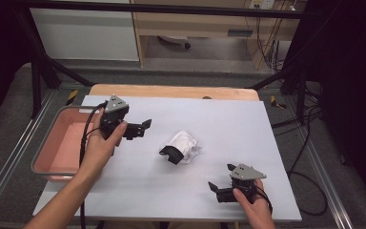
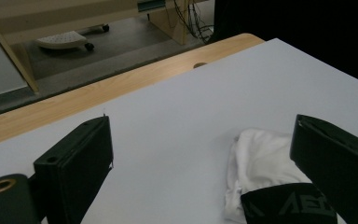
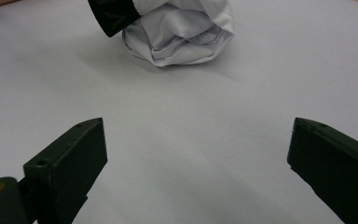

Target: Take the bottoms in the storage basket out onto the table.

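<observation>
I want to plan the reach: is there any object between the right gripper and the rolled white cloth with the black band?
Nothing visible does. The right gripper, jaws open, faces the rolled white cloth across bare white table surface. The left gripper is on the cloth's other side, not in that path.

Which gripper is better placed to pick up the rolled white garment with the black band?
Left, probably. The left gripper is open, closer to the rolled white garment, which lies right by its jaw in its own view. The right gripper, also open, sits farther back.
</observation>
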A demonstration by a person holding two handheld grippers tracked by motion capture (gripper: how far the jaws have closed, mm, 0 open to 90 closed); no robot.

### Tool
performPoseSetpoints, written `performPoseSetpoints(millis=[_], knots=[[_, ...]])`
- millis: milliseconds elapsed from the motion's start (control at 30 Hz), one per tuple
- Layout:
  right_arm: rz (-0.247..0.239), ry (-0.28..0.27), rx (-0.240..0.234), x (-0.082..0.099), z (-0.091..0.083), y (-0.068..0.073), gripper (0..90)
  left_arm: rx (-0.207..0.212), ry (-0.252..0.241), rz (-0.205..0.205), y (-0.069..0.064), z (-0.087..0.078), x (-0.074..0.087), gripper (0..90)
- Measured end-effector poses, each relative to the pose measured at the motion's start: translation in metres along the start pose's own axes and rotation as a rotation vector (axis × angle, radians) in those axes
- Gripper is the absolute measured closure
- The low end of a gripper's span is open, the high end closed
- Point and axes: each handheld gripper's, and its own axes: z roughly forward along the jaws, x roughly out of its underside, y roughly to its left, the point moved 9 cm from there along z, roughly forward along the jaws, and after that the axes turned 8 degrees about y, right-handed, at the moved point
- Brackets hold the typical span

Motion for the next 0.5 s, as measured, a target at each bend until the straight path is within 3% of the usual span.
performPoseSetpoints(millis=[200,500], knots=[[-0.005,0.005,-0.006,0.0,0.002,0.002,5.0,-0.031,0.018,0.015,0.01,-0.007,0.009,6.0],[0.0,0.001,-0.001,0.0,0.001,0.0,4.8,-0.048,-0.008,-0.019,0.027,-0.023,0.009,6.0]])
